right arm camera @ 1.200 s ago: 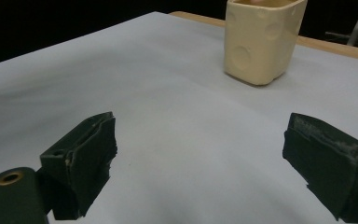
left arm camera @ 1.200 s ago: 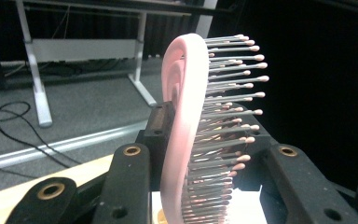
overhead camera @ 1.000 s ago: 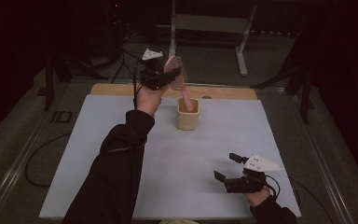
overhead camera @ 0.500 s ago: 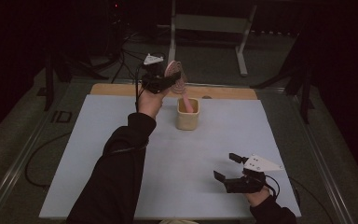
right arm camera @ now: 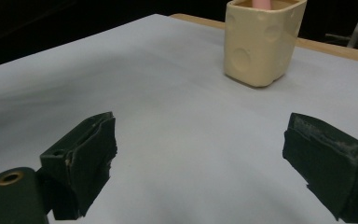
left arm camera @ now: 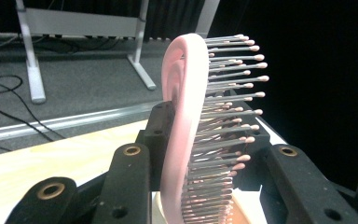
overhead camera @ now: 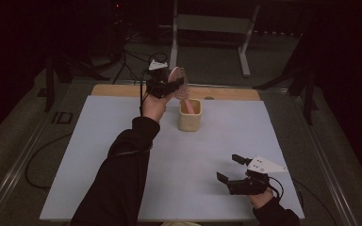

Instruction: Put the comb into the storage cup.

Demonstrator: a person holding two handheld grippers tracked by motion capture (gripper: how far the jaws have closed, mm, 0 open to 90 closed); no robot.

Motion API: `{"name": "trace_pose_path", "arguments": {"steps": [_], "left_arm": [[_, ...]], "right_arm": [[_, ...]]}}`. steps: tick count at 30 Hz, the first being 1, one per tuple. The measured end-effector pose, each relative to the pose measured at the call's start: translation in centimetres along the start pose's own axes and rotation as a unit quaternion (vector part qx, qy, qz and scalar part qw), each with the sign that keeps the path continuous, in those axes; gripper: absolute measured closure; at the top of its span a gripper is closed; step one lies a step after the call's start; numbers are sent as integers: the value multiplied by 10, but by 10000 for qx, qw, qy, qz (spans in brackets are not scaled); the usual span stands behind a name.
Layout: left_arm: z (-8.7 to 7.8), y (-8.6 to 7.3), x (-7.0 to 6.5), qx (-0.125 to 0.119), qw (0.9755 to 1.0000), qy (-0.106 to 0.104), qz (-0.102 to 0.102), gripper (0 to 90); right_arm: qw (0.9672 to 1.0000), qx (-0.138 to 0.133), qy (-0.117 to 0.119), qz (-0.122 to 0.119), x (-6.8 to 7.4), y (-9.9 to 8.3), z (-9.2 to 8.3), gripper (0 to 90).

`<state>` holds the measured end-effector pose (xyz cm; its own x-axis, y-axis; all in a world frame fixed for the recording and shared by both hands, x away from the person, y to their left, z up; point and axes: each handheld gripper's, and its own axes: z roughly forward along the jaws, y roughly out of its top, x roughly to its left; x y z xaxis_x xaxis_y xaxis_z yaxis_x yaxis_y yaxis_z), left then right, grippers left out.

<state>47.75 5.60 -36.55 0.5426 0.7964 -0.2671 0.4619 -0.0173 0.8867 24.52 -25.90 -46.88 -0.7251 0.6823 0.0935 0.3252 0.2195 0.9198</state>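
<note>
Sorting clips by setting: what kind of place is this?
Probably a lab or recording studio, not a home: a table under a white sheet, black surroundings, loose cables on grey floor, a metal stand behind.

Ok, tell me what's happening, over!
Left gripper shut on pink hairbrush, handle in cream cup. Right gripper open, low over table. Nothing blocking.

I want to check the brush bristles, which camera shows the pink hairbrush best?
The left gripper view: the hairbrush stands close up, bristles distinct. The high view shows it small and dim above the cup; the right gripper view catches just a pink tip in the cup.
</note>
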Motion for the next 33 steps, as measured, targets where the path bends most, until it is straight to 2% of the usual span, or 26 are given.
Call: {"name": "trace_pose_path", "arguments": {"steps": [4, 16, 33], "left_arm": [[4, -3, 1, 35, 10000, 63, 21, 659], [18, -13, -1, 165, 9999, 21, 39, 659], [26, -28, 5, 217, 9997, -75, -113, 658]], "right_arm": [[10000, 9, 0, -9, 0, 0, 1, 91], [10000, -15, 3, 9, -1, 0, 0, 91], [10000, 19, -4, 14, -1, -1, 1, 91]]}}
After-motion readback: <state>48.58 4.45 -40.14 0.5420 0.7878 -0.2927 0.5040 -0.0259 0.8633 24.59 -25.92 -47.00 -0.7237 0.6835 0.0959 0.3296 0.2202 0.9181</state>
